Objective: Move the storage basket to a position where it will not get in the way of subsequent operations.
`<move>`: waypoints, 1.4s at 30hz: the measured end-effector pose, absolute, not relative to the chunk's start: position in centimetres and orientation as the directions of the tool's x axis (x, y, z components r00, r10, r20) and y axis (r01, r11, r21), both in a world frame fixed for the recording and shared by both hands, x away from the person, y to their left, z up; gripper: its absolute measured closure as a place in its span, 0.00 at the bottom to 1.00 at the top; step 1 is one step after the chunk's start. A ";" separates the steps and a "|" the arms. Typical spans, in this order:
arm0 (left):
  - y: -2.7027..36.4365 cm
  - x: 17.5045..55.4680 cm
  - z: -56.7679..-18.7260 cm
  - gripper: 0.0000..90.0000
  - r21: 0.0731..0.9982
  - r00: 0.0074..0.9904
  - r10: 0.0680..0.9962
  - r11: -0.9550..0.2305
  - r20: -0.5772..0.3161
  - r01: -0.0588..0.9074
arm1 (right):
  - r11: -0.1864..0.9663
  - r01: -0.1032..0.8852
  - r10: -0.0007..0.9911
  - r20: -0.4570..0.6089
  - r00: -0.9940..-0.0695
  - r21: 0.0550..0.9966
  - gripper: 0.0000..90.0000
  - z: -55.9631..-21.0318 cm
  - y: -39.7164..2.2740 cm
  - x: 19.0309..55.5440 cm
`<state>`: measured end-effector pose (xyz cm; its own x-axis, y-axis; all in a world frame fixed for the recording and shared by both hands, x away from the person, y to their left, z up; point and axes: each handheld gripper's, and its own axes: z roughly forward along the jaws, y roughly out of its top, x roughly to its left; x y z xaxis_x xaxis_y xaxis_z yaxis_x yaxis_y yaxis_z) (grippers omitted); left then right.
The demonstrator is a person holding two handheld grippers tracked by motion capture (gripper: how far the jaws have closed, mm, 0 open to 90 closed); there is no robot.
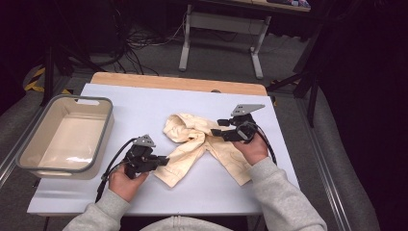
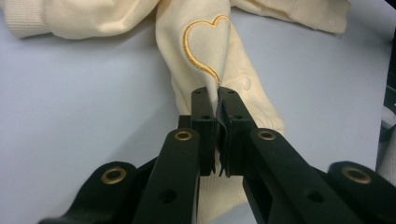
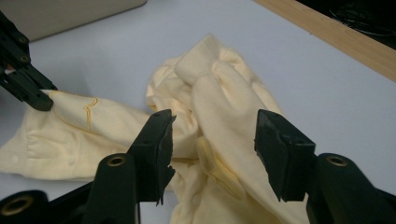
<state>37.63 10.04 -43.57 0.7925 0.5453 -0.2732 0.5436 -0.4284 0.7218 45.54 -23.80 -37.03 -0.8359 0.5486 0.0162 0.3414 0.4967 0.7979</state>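
Observation:
A pale yellow baby garment (image 1: 192, 144) lies crumpled on the white table (image 1: 139, 103). It has a gold stitched heart (image 2: 203, 46) and a ribbed cuff (image 3: 198, 63). My left gripper (image 1: 163, 161) is at the garment's near left end, its jaws shut on a fold of the cloth (image 2: 215, 95) just below the heart. The right gripper (image 1: 217, 133) hovers over the garment's middle. Its jaws stand apart (image 3: 215, 135), with a yellow sleeve (image 3: 224, 107) lying in the gap and no pad pressing on it. The left gripper (image 3: 28, 88) also shows farther off, pinching the cloth.
A beige bin (image 1: 29, 144) with a grey rim stands at the table's left, nothing inside it. A wooden strip (image 1: 178, 83) runs along the far edge. Beyond it are desk legs (image 1: 185, 45) and cables on the floor.

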 end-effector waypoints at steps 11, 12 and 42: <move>10.1 37.6 -43.7 0.95 0.720 0.790 0.544 -0.422 -0.284 0.550 | 0.654 0.364 0.568 -0.113 -0.815 0.663 0.95 -39.0 -21.0 46.2; 10.1 37.6 -43.7 0.95 0.721 0.790 0.545 -0.422 -0.282 0.549 | 0.641 0.379 0.583 -0.102 -0.806 0.668 0.96 -38.9 -21.2 46.5; 11.9 37.7 -43.6 0.70 0.732 0.742 0.601 -0.355 -0.298 0.582 | 0.315 0.581 0.875 0.008 -0.485 0.750 0.79 -39.0 -32.4 51.7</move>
<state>37.73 11.91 -43.60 0.7415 0.6010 -0.2982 0.5818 -0.3547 0.7319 51.72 -32.42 -39.00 -0.4849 0.8745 0.0082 0.5810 0.3150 0.7505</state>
